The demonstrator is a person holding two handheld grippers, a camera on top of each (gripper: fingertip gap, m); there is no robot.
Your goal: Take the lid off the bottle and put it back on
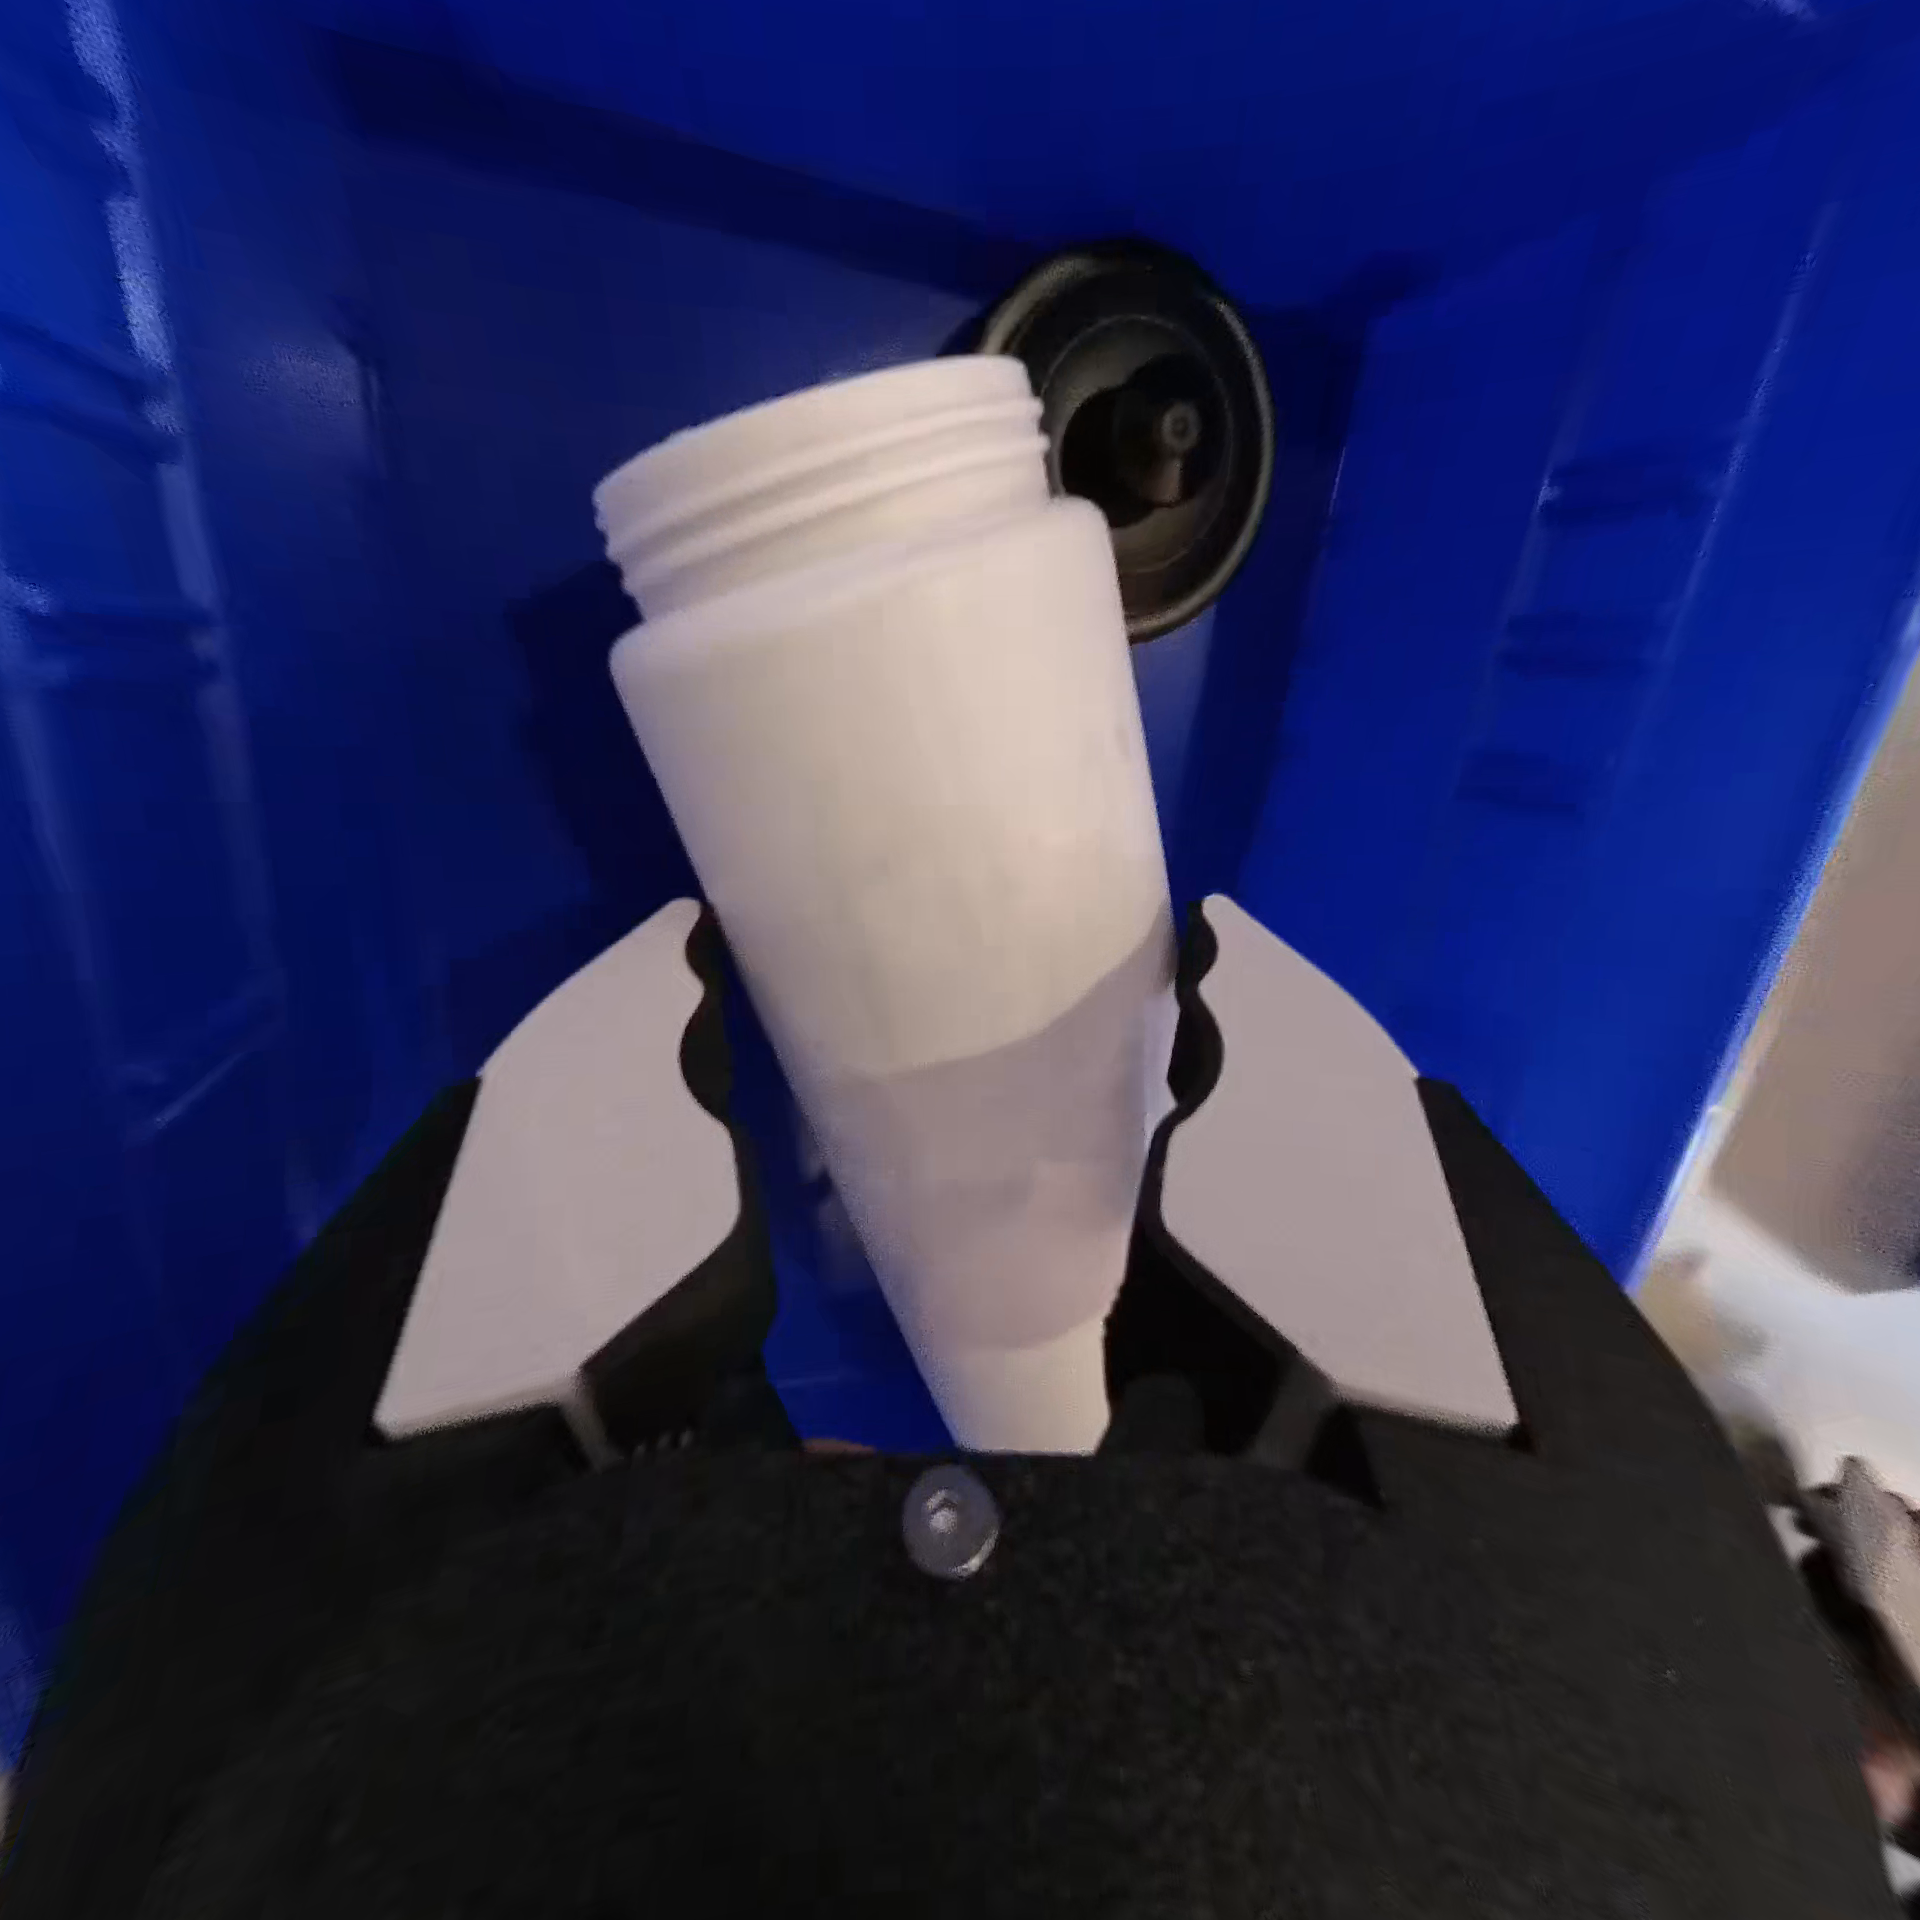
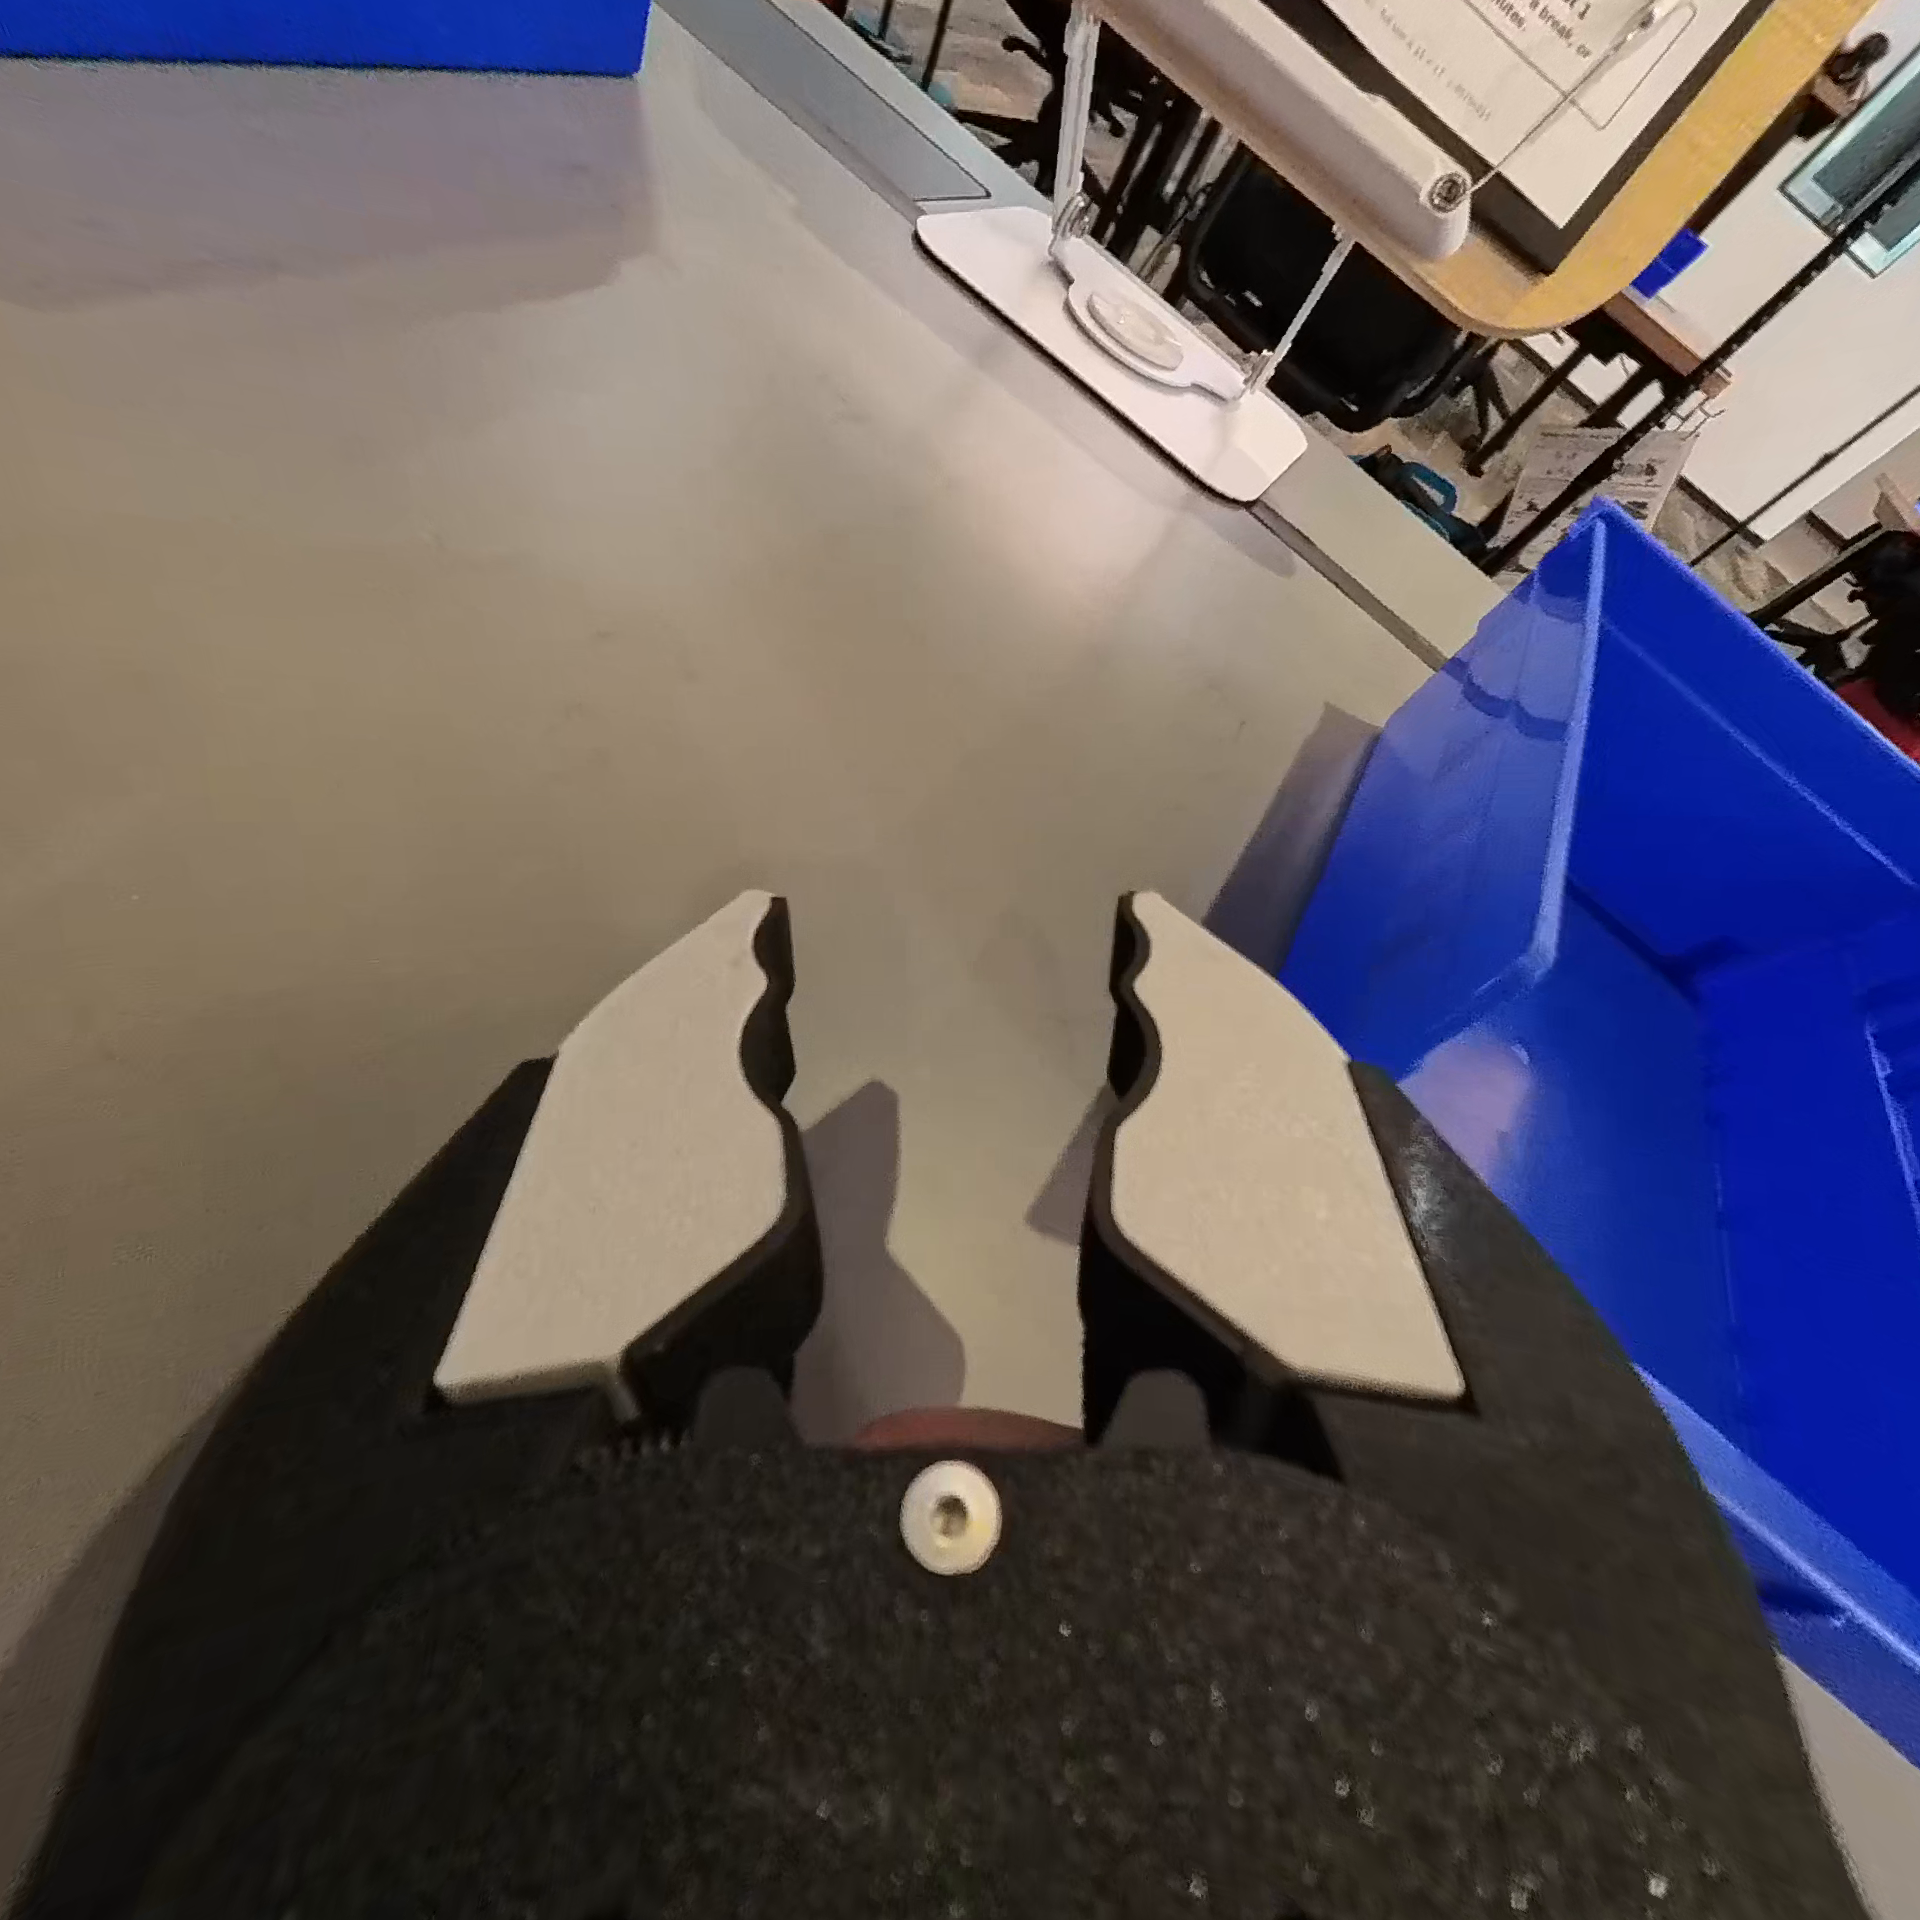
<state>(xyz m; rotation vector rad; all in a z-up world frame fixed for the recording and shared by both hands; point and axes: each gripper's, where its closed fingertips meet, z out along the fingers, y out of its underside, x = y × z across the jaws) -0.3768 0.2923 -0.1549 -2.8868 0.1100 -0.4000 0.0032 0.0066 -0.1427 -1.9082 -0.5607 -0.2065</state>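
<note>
Left wrist view first: the left gripper (image 1: 940, 935) has the white bottle (image 1: 894, 790) standing between its fingers (image 1: 623, 1122), and it looks motion-blurred. The right-hand pad seems to touch the bottle's side, but on the other side a sliver of blue shows between pad and bottle, so I can't say whether this is a firm clamp or a loose hold. Further out, the bottle's threaded neck (image 1: 831, 478) is bare, tilted up and away, no lid on it. Just beyond the neck, down in the blue bin (image 1: 312, 520), lies a round black lid (image 1: 1153, 436), partly hidden behind the bottle's mouth. So by my reading the first half is done: lid off. The second half, getting it back on, is all to come. Over to the right wrist view: the right gripper (image 2: 951, 935) is spread apart with nothing in it, poised over the grey table (image 2: 468, 623), with another blue bin (image 2: 1662, 935) just beside it on the right. Farther off stands a white stand (image 2: 1122, 343). The lid will need fetching.
</note>
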